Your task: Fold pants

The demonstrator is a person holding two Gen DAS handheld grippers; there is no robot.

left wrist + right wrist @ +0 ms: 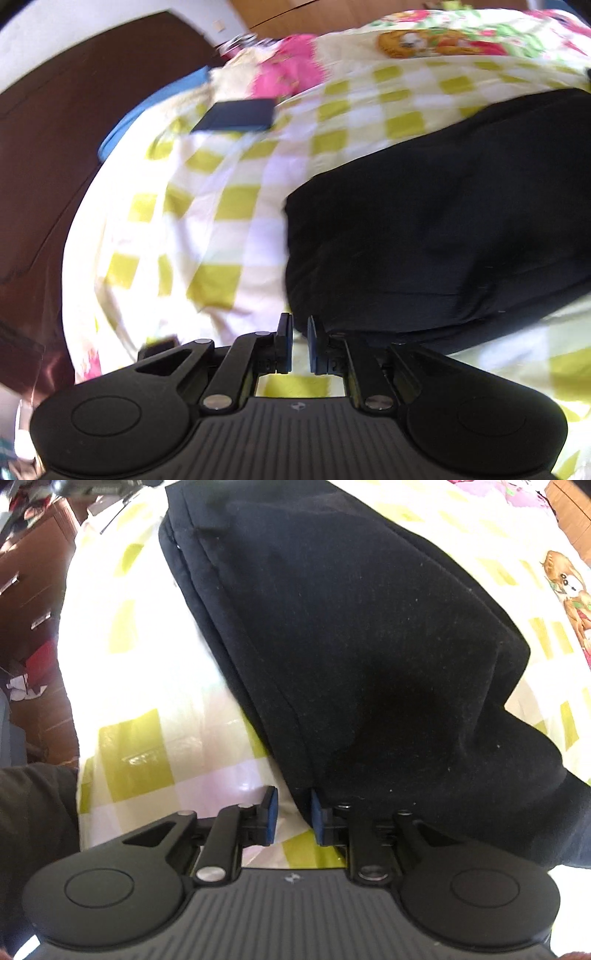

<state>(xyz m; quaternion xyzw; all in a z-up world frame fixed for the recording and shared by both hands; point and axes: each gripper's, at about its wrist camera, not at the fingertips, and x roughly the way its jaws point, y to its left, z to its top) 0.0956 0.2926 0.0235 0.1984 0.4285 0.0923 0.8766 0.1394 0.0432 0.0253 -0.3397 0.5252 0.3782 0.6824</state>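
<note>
Right claw [292,818] parted at black pants [351,646] on checkered sheet [147,686].

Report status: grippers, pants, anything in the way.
Left gripper open, empty. Right gripper open at pants edge. Pants folded on checked sheet. Dark flat object lies clear.

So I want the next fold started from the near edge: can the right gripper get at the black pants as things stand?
Probably yes. The right gripper is open, with the near edge of the black pants right at its fingertips on the checked sheet. Nothing lies between them.
</note>
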